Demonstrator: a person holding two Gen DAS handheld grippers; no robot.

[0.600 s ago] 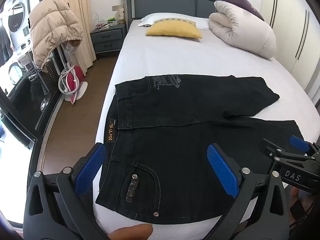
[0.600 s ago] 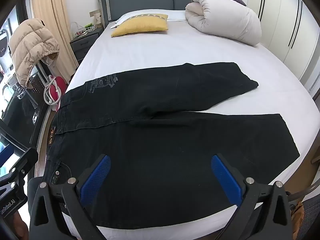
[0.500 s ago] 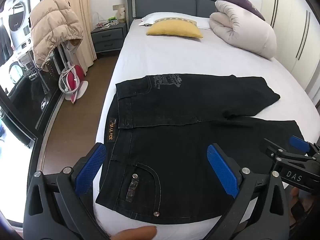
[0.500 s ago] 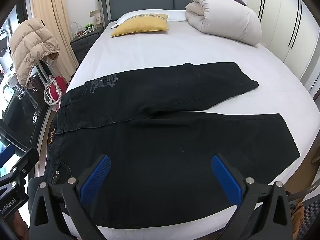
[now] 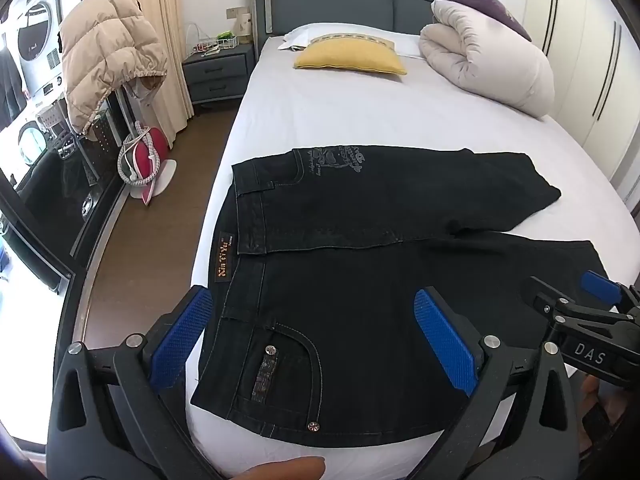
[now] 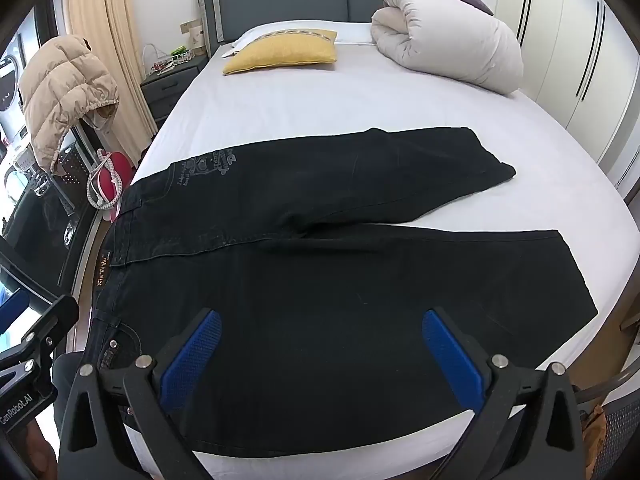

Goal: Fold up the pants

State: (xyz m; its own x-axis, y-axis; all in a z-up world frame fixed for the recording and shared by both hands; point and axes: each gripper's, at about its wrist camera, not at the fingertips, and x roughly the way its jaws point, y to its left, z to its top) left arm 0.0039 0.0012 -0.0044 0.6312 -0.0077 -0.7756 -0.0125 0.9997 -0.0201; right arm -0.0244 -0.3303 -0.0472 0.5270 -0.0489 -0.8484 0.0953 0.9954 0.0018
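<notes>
- Left wrist view: black pants [image 5: 360, 280] lie flat on the white bed [image 5: 360, 120], waistband toward the bed's left edge, legs running right, far leg angled away from the near one.
- Left tool [image 5: 316, 340] released, jaws wide, hovering above the back pocket area; nothing between the pads.
- Right tool [image 5: 592, 312] seen at right edge, over the near leg.
- Right wrist view: right tool [image 6: 320, 356] released, jaws wide, above the near leg's thigh; no cloth gripped.
- Yellow pillow [image 6: 280, 56] and rolled duvet [image 6: 448, 52] sit near the headboard, well apart from the pants.
</notes>
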